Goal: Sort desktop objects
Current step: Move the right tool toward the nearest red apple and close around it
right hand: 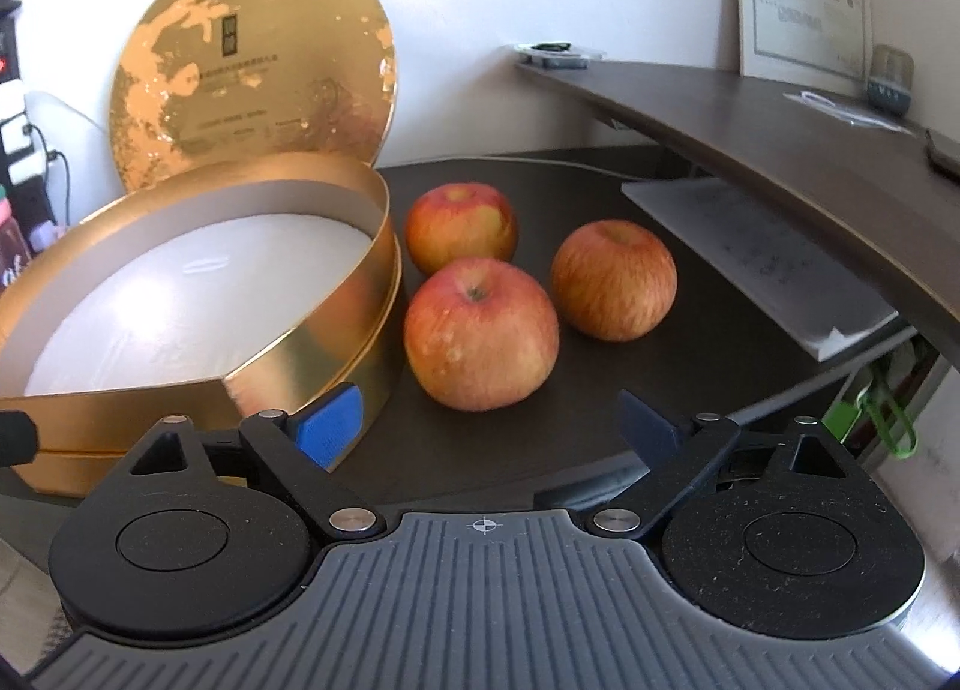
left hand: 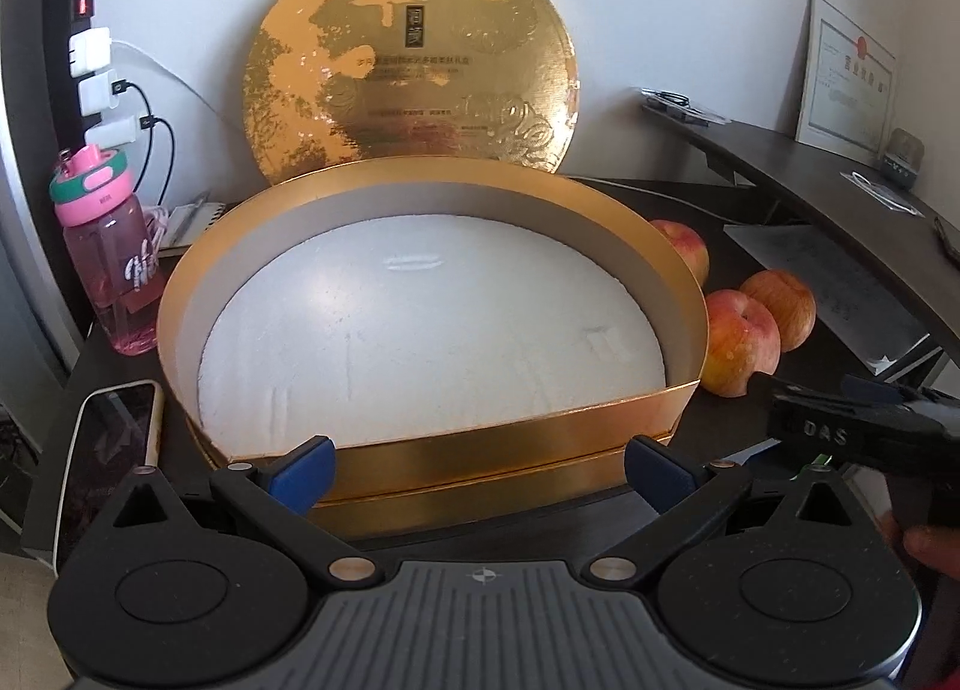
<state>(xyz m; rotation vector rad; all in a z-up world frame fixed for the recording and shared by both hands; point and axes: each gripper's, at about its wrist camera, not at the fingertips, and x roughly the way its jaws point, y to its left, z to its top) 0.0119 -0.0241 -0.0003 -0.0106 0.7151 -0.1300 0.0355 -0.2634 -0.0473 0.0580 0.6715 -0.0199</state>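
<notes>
1. The right gripper [right hand: 489,426] has its jaws spread, with nothing between the blue pads [right hand: 330,420]. It points down at the nearest apple [right hand: 480,333], which sits just ahead of the opening and untouched.
2. The left gripper [left hand: 477,471] also stands spread and empty, its pads either side of the near wall of the gold box [left hand: 480,438] without pressing on it, as far as the left wrist view shows.
3. Three apples sit on the dark desk [right hand: 690,390] just to the right of the box: the nearest apple, a second apple [right hand: 612,279] beside it, and a third apple [right hand: 461,225] behind, close to the box wall.
4. The box is open, its white foam floor [left hand: 432,324] bare; the gold lid [left hand: 414,66] leans upright against the wall behind it.
5. Further out: a pink bottle [left hand: 111,264] and a phone [left hand: 108,450] left of the box, papers [right hand: 762,264] under the raised shelf [right hand: 750,120].
6. Judged from this, the sorting has barely begun: nothing is in the box and all three apples remain to be moved, probably starting with the nearest one.
</notes>
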